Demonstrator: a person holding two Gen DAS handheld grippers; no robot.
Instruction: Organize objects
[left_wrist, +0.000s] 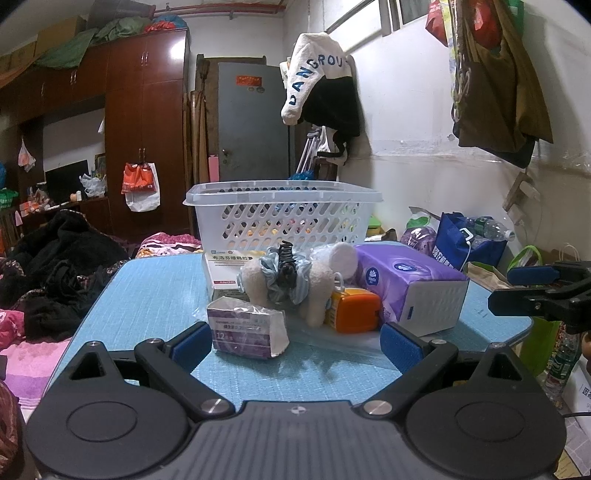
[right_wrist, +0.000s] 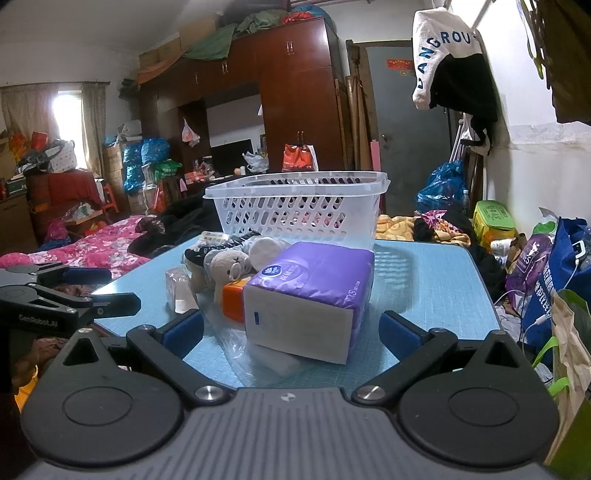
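Note:
A white perforated basket (left_wrist: 282, 218) stands at the far side of the blue table (left_wrist: 147, 295); it also shows in the right wrist view (right_wrist: 299, 210). In front of it lie a purple medicine box (left_wrist: 245, 334), a white medicine box (left_wrist: 225, 271), a plush toy (left_wrist: 317, 284) with a scrunchie and black hair claw (left_wrist: 285, 264), an orange box (left_wrist: 354, 308) and a purple tissue pack (left_wrist: 410, 288). My left gripper (left_wrist: 295, 341) is open, with the purple medicine box between its fingers. My right gripper (right_wrist: 291, 328) is open, with the tissue pack (right_wrist: 314, 291) between its fingers.
A bed with dark clothes (left_wrist: 55, 273) lies left of the table. Bags (left_wrist: 469, 240) crowd the floor on the right. A wardrobe (left_wrist: 144, 122) and a grey door (left_wrist: 251, 122) stand behind. Clothes (left_wrist: 321, 85) hang on the wall above the basket.

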